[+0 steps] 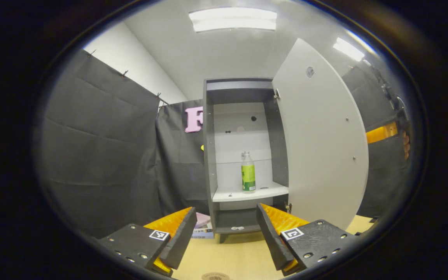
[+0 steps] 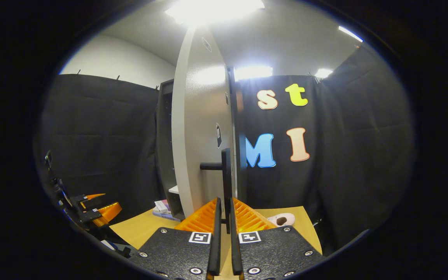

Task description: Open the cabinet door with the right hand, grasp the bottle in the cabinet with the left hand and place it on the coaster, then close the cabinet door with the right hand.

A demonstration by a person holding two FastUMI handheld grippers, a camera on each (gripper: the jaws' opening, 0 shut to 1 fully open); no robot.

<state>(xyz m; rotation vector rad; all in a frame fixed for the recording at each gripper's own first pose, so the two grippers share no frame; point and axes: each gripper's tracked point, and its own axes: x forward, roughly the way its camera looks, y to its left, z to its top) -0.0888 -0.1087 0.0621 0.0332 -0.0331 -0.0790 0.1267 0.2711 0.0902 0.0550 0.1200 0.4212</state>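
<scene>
- Standing upright on the pale shelf [image 1: 247, 193] inside the cabinet [image 1: 210, 155], the bottle [image 1: 248, 172] lies straight ahead of the left gripper [image 1: 226, 237], between its two fingers in the left gripper view and well apart from them; its long axis is vertical.
- The left gripper is spread wide and holds nothing; it is the nearer to the bottle, judging by its head-on line.
- The right gripper [image 2: 224, 237] is pressed nearly together on the dark bar handle [image 2: 226, 182] of the cabinet door [image 2: 198, 128]; the door is swung wide.
- The bottle looks like clear smooth plastic, slim and round, with a green label and a pale cap; the door is flat matt grey board.
- The coaster [image 1: 215, 276] shows as a round brownish disc on the wooden table [image 1: 239, 252], low between the left fingers.
</scene>
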